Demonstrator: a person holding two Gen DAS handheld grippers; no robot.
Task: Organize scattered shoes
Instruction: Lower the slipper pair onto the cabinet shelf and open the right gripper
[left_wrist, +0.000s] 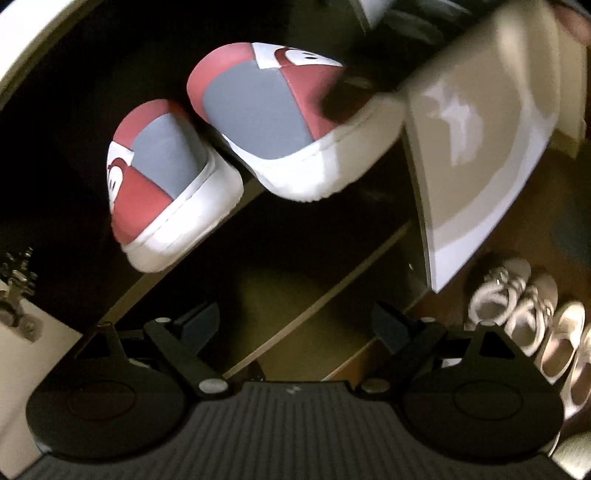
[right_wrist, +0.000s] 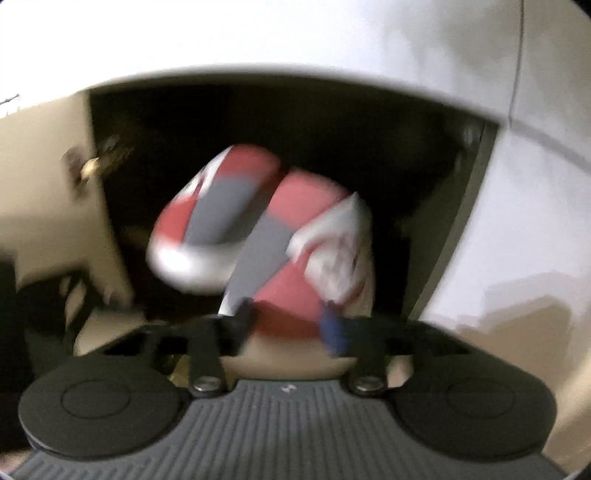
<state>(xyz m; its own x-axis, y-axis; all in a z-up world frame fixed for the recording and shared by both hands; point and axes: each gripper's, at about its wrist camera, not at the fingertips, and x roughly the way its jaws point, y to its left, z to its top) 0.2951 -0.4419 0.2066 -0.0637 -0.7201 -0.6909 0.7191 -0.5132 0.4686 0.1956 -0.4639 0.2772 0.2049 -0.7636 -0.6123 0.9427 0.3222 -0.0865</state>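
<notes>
Right wrist, red sneaker (right_wrist: 291, 273) heel between fingers (right_wrist: 334, 328), left gripper (left_wrist: 291, 325) empty

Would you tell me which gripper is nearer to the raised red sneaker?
Right. The right gripper clamps the raised red sneaker at its heel; the left gripper hangs open, apart.

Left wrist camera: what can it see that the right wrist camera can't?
Only the left wrist view shows the pale shoes lined up on the floor, and the open, empty left gripper. Only the right wrist view shows the right gripper closed on the nearer red sneaker, though it is blurry. Both show the two red, grey and white sneakers, heels toward the camera, the farther sneaker in the dark cabinet.
</notes>
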